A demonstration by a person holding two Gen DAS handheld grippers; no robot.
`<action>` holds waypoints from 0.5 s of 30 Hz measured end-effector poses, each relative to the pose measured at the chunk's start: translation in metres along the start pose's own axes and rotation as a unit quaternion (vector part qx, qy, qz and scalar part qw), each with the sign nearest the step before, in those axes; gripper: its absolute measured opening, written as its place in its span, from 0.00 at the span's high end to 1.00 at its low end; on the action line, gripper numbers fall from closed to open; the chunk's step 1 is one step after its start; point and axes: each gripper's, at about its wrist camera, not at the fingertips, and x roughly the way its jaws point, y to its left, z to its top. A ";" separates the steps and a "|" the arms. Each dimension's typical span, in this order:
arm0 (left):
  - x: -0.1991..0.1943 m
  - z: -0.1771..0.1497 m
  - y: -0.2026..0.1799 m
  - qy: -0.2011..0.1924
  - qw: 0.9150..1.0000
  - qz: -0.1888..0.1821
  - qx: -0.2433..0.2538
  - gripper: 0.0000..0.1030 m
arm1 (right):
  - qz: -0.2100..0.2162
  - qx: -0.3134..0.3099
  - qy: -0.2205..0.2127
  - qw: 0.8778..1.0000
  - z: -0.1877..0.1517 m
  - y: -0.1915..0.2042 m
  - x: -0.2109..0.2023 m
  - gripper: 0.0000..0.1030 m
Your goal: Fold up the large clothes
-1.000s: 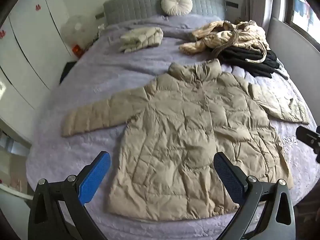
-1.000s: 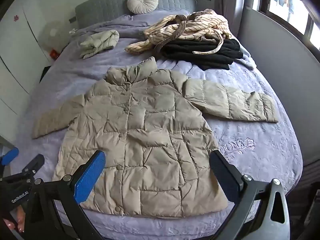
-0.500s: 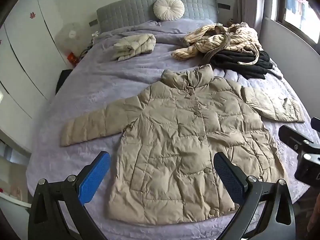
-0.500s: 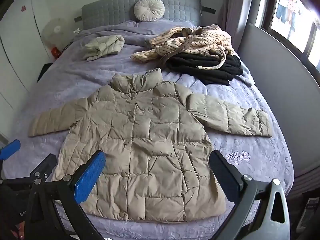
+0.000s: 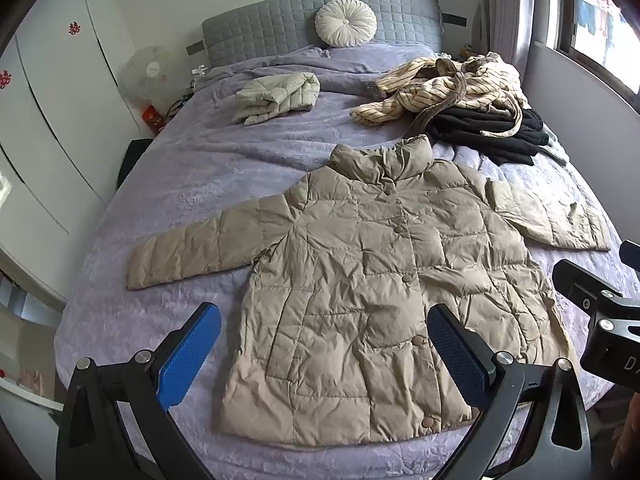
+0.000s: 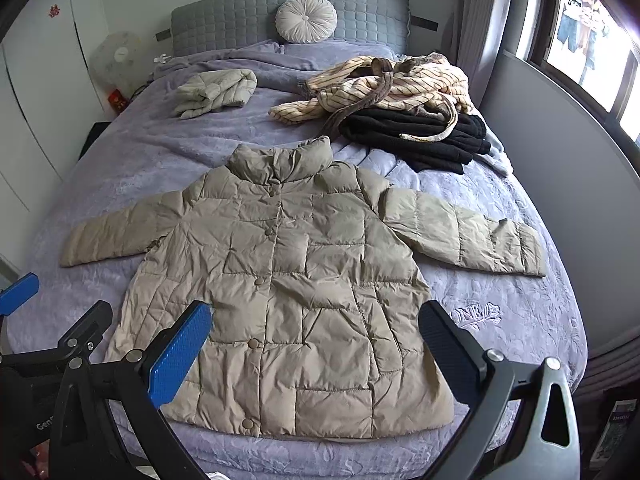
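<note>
Lying flat at frame centre on the lilac bed [image 5: 192, 184], the beige quilted puffer jacket [image 5: 372, 280] looks light, slippery and best pinched at a sleeve cuff, both the left gripper [image 5: 324, 356] and right gripper [image 6: 316, 352] spread empty.

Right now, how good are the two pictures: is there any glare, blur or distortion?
Left wrist view: sharp, strong fisheye bending of the bed edges, window overexposed at top right. Right wrist view: also sharp, the beige puffer jacket evenly lit with soft shadows, the window bright, corners dark from the lens rim.
</note>
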 end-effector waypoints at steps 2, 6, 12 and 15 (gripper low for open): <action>-0.001 -0.001 0.002 0.000 1.000 0.000 -0.002 0.00 | 0.000 -0.001 0.000 1.000 0.000 0.001 0.000 0.00; -0.001 -0.003 0.007 0.001 1.000 0.000 -0.006 0.00 | 0.000 -0.001 0.000 1.000 -0.001 0.001 -0.001 0.00; -0.001 -0.003 0.010 0.002 1.000 0.000 -0.008 0.00 | -0.001 -0.001 0.000 1.000 -0.001 0.003 -0.001 0.00; -0.001 -0.003 0.011 0.002 1.000 0.000 -0.009 0.00 | -0.001 -0.002 -0.001 1.000 -0.001 0.003 -0.001 0.00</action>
